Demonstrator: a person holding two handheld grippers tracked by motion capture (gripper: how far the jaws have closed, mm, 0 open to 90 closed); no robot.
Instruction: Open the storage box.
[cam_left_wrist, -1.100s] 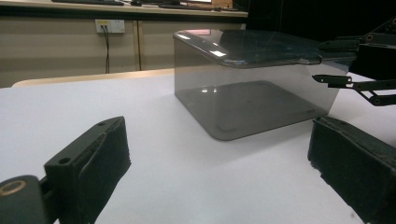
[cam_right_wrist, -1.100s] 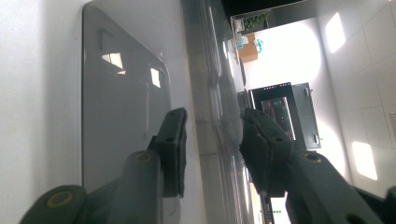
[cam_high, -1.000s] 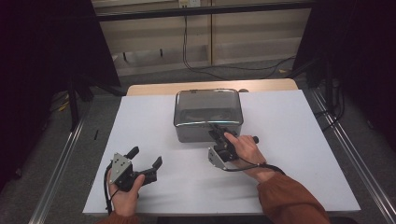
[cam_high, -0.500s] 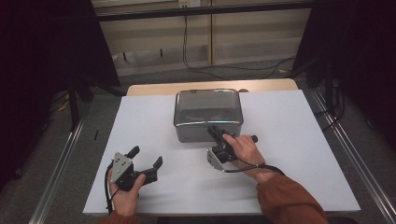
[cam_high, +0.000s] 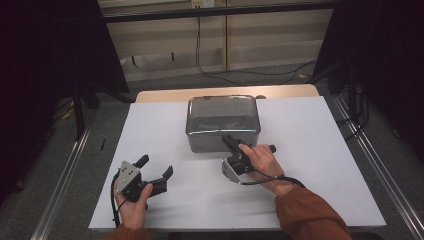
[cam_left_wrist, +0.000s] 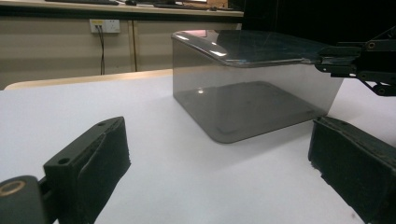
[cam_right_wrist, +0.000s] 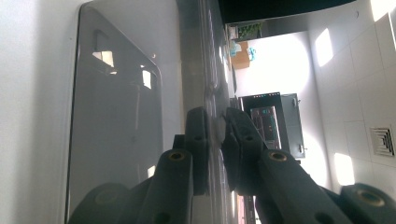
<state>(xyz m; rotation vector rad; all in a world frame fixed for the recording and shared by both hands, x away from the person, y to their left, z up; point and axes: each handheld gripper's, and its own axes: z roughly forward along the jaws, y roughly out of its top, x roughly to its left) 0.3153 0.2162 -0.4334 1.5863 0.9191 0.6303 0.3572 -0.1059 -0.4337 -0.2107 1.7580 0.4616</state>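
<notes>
Your right gripper (cam_high: 231, 141) has just clamped the near rim of the clear box (cam_high: 222, 121), while your open left gripper (cam_high: 156, 171) waits well off its near-left corner.

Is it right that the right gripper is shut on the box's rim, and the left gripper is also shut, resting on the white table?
Not quite. The right gripper is shut on the rim of the box, but the left gripper is open: the left gripper view shows its jaws wide apart with nothing between them, over the white table.
</notes>
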